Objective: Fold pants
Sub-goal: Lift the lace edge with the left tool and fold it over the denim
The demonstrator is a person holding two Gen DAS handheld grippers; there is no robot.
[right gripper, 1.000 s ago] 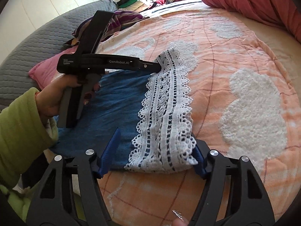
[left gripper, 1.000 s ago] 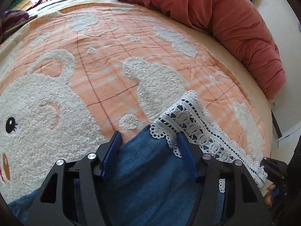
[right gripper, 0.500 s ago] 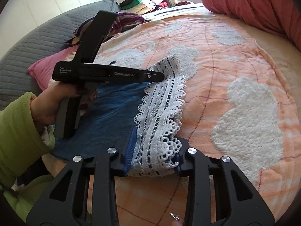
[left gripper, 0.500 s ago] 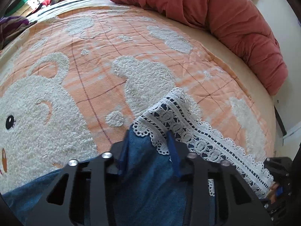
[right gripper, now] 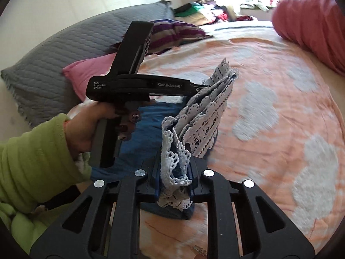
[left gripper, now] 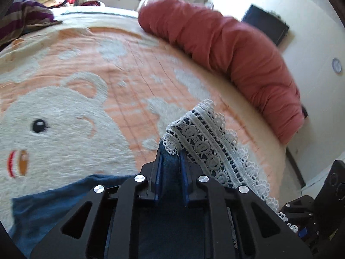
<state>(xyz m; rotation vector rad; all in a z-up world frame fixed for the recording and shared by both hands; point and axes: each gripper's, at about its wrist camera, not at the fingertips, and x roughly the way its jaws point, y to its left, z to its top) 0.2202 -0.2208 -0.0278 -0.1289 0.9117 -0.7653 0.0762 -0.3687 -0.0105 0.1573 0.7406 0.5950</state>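
Blue denim pants (left gripper: 54, 200) with a white lace hem (left gripper: 207, 142) lie on the orange bear blanket (left gripper: 129, 69). My left gripper (left gripper: 170, 153) has its jaws closing, and the blue pads pinch the denim at the far hem corner, raised off the blanket. In the right wrist view the same left gripper (right gripper: 199, 87) grips the hem's far end, held by a hand in a green sleeve (right gripper: 38, 161). My right gripper (right gripper: 175, 157) is closing too, with the bunched lace (right gripper: 207, 112) and denim (right gripper: 146, 129) pressed between its pads. The hem hangs lifted between both grippers.
A rolled red duvet (left gripper: 226, 54) lies along the blanket's far right side. A grey pillow (right gripper: 64, 49), a pink pillow (right gripper: 90, 71) and a striped cloth (right gripper: 172, 32) sit at the left. Piled clothes (right gripper: 198, 10) lie beyond the bed.
Both grippers went from wide open around the flat hem to clamped on it. They rose and lifted the lace hem off the blanket, so the lace now bunches and hangs.
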